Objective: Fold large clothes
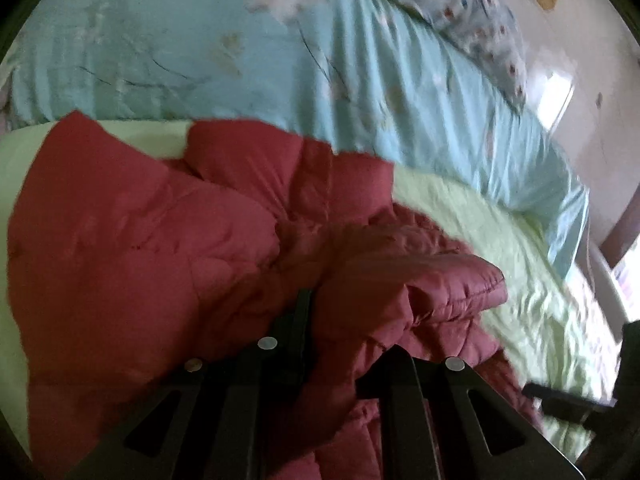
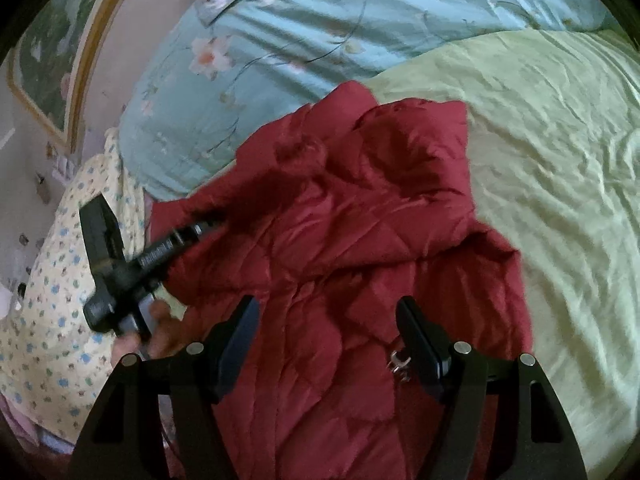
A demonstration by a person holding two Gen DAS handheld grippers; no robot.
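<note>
Right wrist only: zipper pull (image 2: 399, 364) (jacket (image 2: 340, 240))

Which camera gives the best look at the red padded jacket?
The right wrist view: the red padded jacket lies there sharp and nearly whole on the green sheet. The left wrist view is blurred, with the left gripper bunching jacket fabric up close.

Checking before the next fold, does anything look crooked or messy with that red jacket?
Yes. The red quilted jacket lies crumpled and bunched on the green sheet, not flat. One fold is pinched in the left gripper, lifting it unevenly. Nothing looks torn or spilled.
</note>
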